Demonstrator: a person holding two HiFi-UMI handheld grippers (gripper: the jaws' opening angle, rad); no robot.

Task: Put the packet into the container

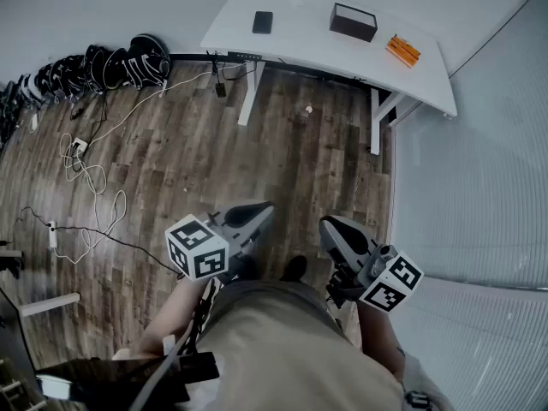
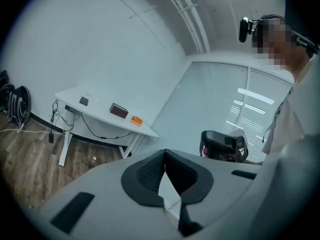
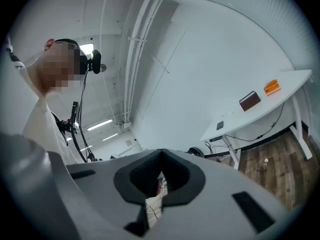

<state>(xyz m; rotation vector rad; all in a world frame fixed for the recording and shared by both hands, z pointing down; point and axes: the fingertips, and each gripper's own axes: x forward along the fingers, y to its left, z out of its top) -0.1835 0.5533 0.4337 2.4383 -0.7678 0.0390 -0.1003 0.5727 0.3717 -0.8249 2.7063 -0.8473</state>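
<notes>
Left gripper (image 1: 259, 214) and right gripper (image 1: 332, 227) are closed, empty — well apart from the table (image 1: 295, 37). Nothing started: next, approach and open one over the packet (image 1: 402, 50) near the container (image 1: 353, 21).

Well ahead of both pairs of jaws stood the desk (image 1: 300, 43); on it the container (image 1: 353, 21) sat between the phone (image 1: 262, 22), left, and the packet (image 1: 402, 51), right.

Head view sits above the person (image 1: 282, 349), facing steeply down onto the wood floor (image 1: 214, 144); the white counter (image 1: 300, 32) lies far off at frame top. Left and right gripper views sit close behind their own fingers (image 2: 145, 176), facing roughly level across the room. All three share that distant counter.
</notes>
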